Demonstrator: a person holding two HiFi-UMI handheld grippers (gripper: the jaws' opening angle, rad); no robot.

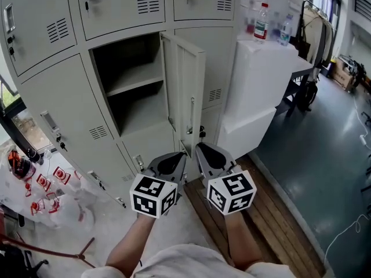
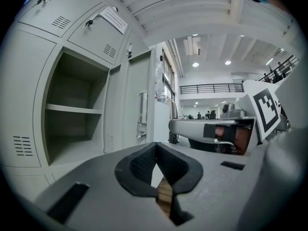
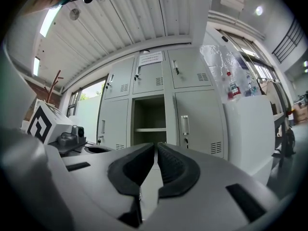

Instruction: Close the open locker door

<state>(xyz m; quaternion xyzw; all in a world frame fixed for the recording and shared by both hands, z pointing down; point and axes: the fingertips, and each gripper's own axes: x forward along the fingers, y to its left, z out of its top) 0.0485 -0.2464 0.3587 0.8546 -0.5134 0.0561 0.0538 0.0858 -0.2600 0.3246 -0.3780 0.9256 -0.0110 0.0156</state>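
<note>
locker door (image 1: 185, 91): pale grey | left claw (image 2: 156, 148): grey, black pads, black-and-white marker cube | plank floor (image 1: 261, 213): brown | bottle (image 1: 261, 22): red label

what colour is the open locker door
The door is plain light grey, best seen in the head view.

Locker door (image 1: 186, 86) base behind right tongs (image 1: 201, 147)
</note>
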